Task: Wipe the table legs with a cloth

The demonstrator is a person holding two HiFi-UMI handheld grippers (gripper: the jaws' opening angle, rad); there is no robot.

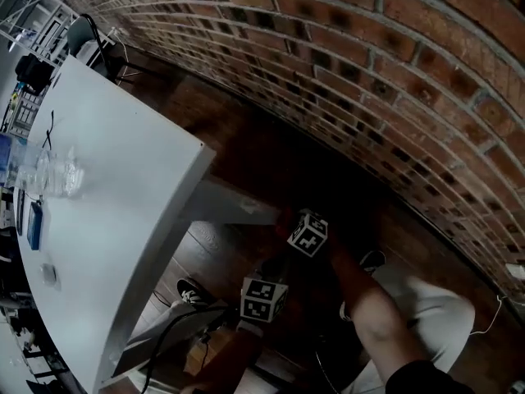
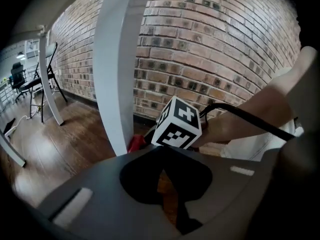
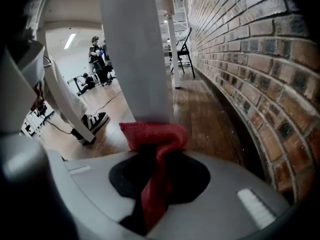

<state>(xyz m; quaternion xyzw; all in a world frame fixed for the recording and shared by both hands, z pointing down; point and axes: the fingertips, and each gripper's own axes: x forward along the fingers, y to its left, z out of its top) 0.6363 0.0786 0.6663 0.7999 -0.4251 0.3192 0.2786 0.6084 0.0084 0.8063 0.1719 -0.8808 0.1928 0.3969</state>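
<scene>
My right gripper (image 3: 156,151) is clamped on the red cloth (image 3: 152,134), and the cloth touches the table leg (image 3: 135,54). My right forearm (image 1: 369,314) is bare and reaches toward the leg. My left gripper (image 2: 162,184) sits near the leg, just behind the right gripper. Its jaws are drawn together with nothing between them.

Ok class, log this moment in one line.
right gripper: shut on red cloth | red cloth: against white table leg | left gripper: shut, empty
</scene>
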